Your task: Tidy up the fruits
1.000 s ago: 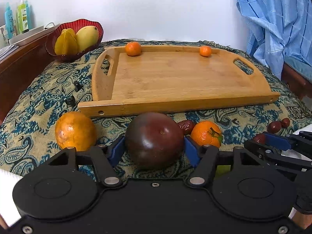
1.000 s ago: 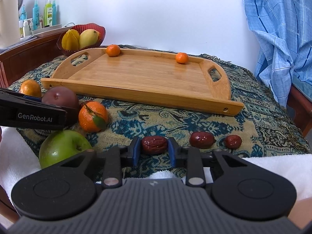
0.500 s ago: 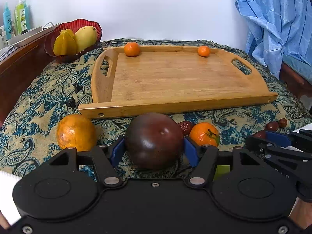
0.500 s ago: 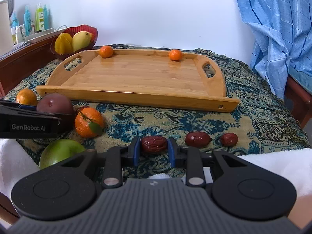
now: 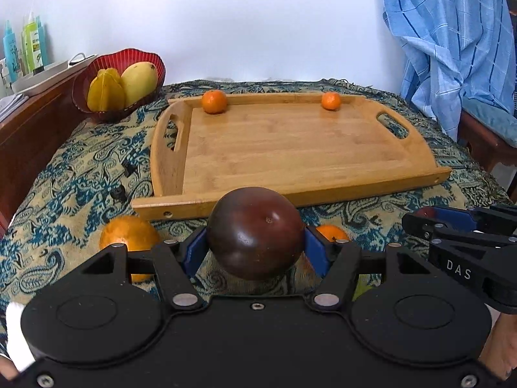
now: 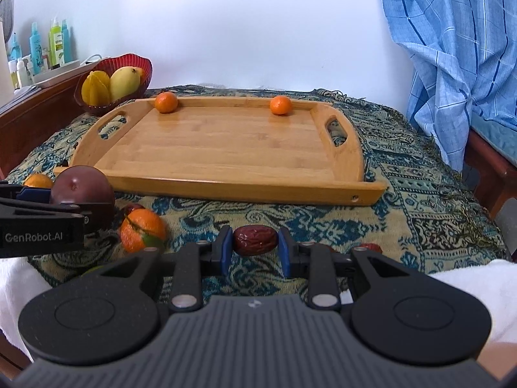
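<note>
My left gripper is shut on a large dark purple round fruit, held just above the patterned cloth in front of the wooden tray. My right gripper is shut on a wrinkled red date, also lifted off the cloth. Two small tangerines rest at the tray's far rim. An orange lies left of the left gripper, and a leafy tangerine sits between the two grippers. Another date peeks out behind the right gripper's right finger.
A red bowl with a starfruit and a mango stands at the back left by a wooden ledge with bottles. A blue checked cloth hangs over a chair at the right. A white towel covers the near edge.
Both grippers have risen with their fruit: the purple fruit now overlaps the tray's front edge, and the date stands higher above the cloth. The green apple has slipped out of sight below.
</note>
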`<state>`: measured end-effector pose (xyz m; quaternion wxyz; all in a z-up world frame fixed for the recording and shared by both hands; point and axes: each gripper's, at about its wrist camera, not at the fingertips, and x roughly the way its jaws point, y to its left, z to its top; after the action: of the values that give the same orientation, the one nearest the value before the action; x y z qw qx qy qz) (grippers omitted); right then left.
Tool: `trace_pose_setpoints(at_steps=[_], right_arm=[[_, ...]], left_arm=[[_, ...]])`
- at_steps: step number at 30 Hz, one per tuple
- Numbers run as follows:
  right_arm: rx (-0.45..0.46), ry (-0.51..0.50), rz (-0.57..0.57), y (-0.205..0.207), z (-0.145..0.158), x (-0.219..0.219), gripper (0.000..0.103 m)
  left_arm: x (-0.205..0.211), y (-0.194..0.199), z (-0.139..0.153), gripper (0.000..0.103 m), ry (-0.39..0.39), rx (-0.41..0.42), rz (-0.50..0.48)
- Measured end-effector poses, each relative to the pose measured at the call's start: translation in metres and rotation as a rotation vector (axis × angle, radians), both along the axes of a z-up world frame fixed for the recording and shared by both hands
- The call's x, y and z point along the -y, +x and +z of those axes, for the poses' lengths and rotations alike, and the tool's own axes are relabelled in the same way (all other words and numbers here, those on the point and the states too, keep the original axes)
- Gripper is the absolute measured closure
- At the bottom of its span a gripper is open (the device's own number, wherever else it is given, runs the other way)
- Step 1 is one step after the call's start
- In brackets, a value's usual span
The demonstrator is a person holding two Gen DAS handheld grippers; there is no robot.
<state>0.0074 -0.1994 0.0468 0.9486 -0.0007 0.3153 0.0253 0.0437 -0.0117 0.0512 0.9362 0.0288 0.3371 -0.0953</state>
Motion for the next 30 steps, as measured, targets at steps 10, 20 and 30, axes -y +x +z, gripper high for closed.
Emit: trace_pose_setpoints(at_steps=[10, 20, 30], right_arm=[[-0.005, 0.015, -0.011, 0.02, 0.011, 0.005, 0.069], [-0.023, 0.036, -0.027, 0.044, 0.015, 0.013, 0.069], [-0.014, 0.046, -0.043, 0.061, 0.021, 0.023, 0.069]], left_arm=[[0.005, 0.021, 0.019, 0.042, -0.006, 0.003, -0.008], [0.013, 0.049, 0.027, 0.042, 0.008, -0.012, -0.01], [0.015, 0.065, 0.029, 0.042, 0.003, -0.013, -0.007]])
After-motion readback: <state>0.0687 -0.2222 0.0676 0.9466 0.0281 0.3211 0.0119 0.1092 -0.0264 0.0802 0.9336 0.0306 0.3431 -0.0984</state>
